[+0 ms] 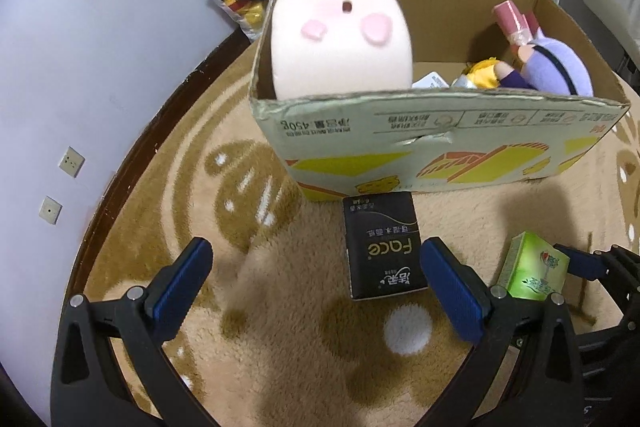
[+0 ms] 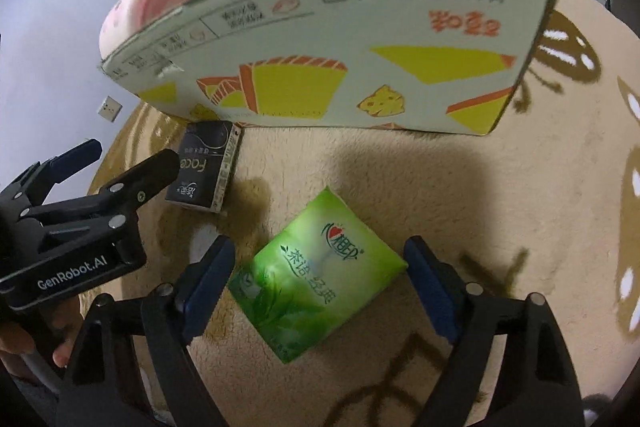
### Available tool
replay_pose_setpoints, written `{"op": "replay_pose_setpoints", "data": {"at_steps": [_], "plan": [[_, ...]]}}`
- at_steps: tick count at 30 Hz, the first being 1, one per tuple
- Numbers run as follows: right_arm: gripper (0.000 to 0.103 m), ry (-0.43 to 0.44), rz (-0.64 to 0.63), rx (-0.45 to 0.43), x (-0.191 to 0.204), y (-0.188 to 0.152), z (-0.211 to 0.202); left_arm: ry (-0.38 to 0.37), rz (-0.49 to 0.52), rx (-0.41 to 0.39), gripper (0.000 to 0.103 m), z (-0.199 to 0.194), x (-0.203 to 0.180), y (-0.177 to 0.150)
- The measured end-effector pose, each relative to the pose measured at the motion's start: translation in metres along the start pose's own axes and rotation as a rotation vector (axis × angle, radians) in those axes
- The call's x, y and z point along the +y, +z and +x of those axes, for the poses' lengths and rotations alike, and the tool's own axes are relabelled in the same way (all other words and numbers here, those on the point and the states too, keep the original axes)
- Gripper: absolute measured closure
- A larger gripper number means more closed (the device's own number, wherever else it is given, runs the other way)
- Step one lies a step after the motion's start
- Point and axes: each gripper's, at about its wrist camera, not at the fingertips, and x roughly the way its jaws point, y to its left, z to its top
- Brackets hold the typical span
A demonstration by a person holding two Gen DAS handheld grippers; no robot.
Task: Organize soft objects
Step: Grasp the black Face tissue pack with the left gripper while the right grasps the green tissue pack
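Green tissue pack [image 2: 318, 277] low in the frame, lying loose on the carpet [image 2: 520, 227] between the wide-spread right gripper [image 2: 320, 281] for pickup; black tissue pack [image 1: 382, 247] centre frame before the equally wide, empty left gripper [image 1: 316, 275], below the cardboard box [image 1: 440, 131].

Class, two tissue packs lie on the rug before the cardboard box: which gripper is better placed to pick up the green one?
Right. The right gripper straddles the green plastic tissue pack, jaws open; the left gripper points at the black pack.
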Motion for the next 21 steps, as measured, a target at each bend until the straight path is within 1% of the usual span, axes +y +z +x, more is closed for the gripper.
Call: {"op": "replay_pose_setpoints", "data": {"at_steps": [4, 13, 19, 21], "plan": [[0.012, -0.006, 0.005, 0.006, 0.0, 0.001, 0.004, -0.017, -0.012, 0.018, 0.001, 0.008, 0.0, 0.001], [0.011, -0.049, -0.053, 0.003, 0.013, -0.001, 0.01, -0.034, -0.011, 0.037, 0.001, 0.024, -0.006, 0.008], [0.012, -0.055, -0.06, -0.003, 0.019, 0.0, 0.017, -0.065, -0.052, 0.06, 0.001, 0.036, 0.0, 0.013], [0.012, -0.058, -0.062, -0.004, 0.014, -0.001, 0.016, -0.073, -0.057, 0.064, 0.001, 0.038, 0.0, 0.014]]}}
